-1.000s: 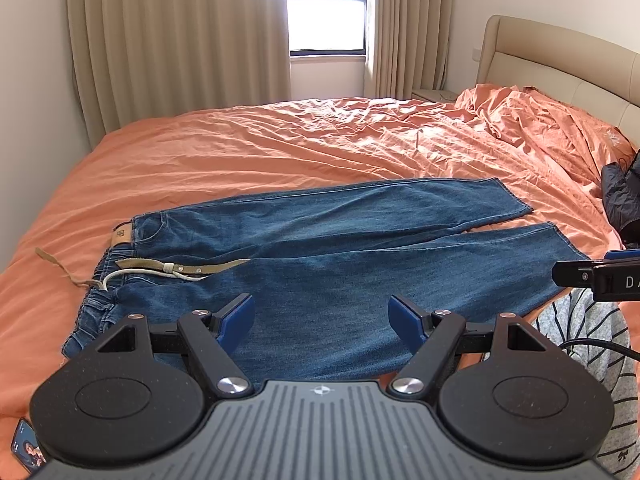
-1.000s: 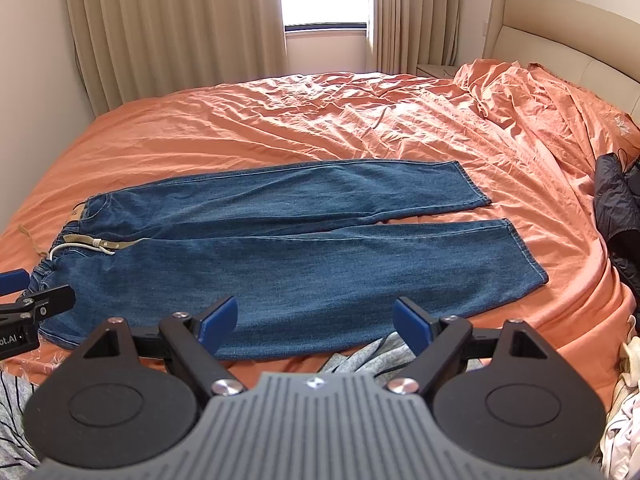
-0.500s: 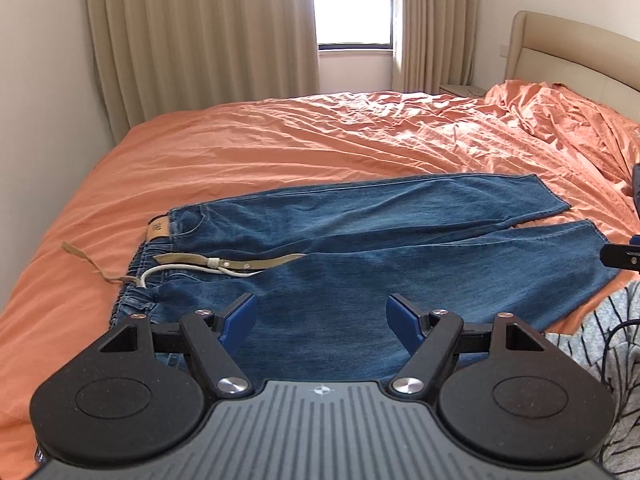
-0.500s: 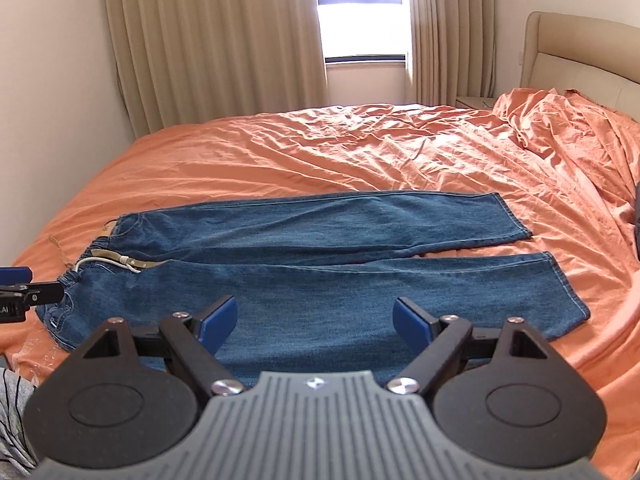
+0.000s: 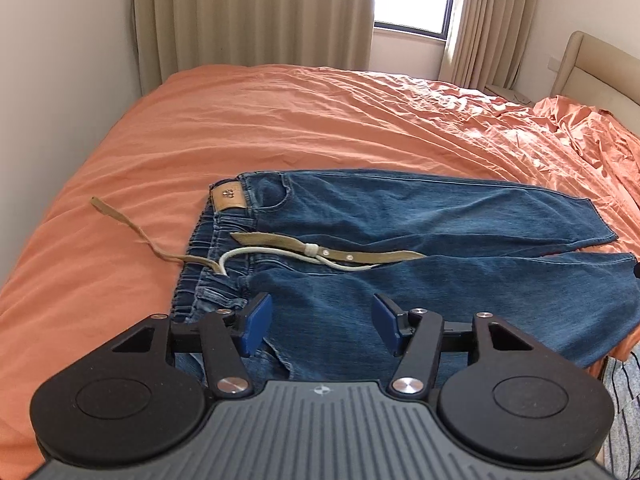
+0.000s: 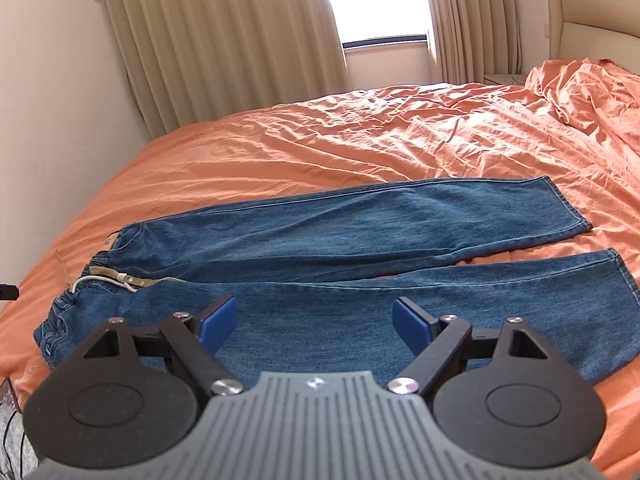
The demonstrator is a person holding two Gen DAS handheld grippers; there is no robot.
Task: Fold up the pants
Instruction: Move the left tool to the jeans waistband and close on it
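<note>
Blue jeans (image 5: 420, 240) lie flat on the orange bed, waistband at the left, both legs running right and a little apart. A tan belt strap (image 5: 340, 254) and a white drawstring (image 5: 240, 254) lie across the waist. My left gripper (image 5: 322, 322) is open and empty, hovering over the near leg close to the waistband. In the right wrist view the jeans (image 6: 360, 232) lie the same way; my right gripper (image 6: 316, 320) is open and empty above the middle of the near leg.
The orange bedsheet (image 5: 320, 120) is wrinkled, bunched toward the beige headboard (image 6: 592, 20) at the right. Curtains (image 6: 224, 40) and a window stand behind the bed. A wall runs along the left side. Striped fabric (image 5: 624, 392) shows at the lower right.
Both grippers have moved left and closer over the jeans; the left one now sits near the waistband. The jeans have not moved. Both stay open.
</note>
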